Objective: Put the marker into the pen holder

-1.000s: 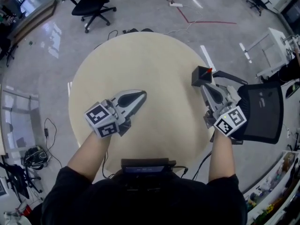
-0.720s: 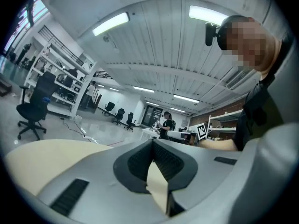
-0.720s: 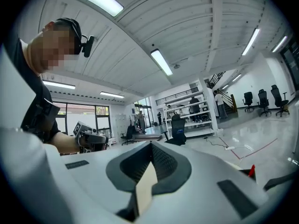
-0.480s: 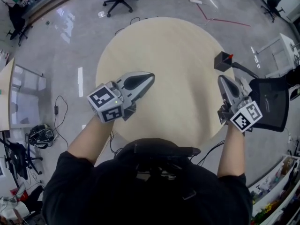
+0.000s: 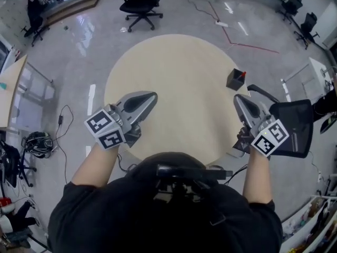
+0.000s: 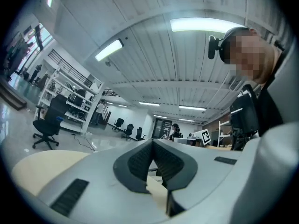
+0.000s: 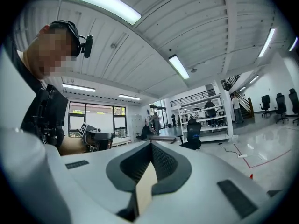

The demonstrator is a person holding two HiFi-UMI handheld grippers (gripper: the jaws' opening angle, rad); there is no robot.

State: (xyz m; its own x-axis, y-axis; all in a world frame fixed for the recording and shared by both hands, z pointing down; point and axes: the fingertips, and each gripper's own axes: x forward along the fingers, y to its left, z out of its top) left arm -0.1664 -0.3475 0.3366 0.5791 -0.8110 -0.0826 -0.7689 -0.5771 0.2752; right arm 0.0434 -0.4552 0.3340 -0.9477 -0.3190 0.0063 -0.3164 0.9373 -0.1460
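On the round beige table (image 5: pixel 174 83), a dark square pen holder (image 5: pixel 235 80) stands near the right rim. A red-capped marker (image 5: pixel 242 75) sticks up out of it. My right gripper (image 5: pixel 237 98) hovers just short of the holder, apart from it, with its jaws closed and nothing between them. Over the table's near left part, my left gripper (image 5: pixel 152 95) is shut and empty too. Both gripper views point upward at the ceiling: the left gripper (image 6: pixel 152 144) and the right gripper (image 7: pixel 150 146) each show their jaws meeting at the tips.
A black mesh chair (image 5: pixel 293 126) stands close against the table's right side, beside my right hand. Another black office chair (image 5: pixel 138 2) sits beyond the far edge. Cables and a dark bundle (image 5: pixel 37 142) lie on the shiny floor to the left.
My right gripper has drawn back from the pen holder toward the near edge, leaving the marker in it. The left gripper has also pulled back a little, and the head view has shifted.
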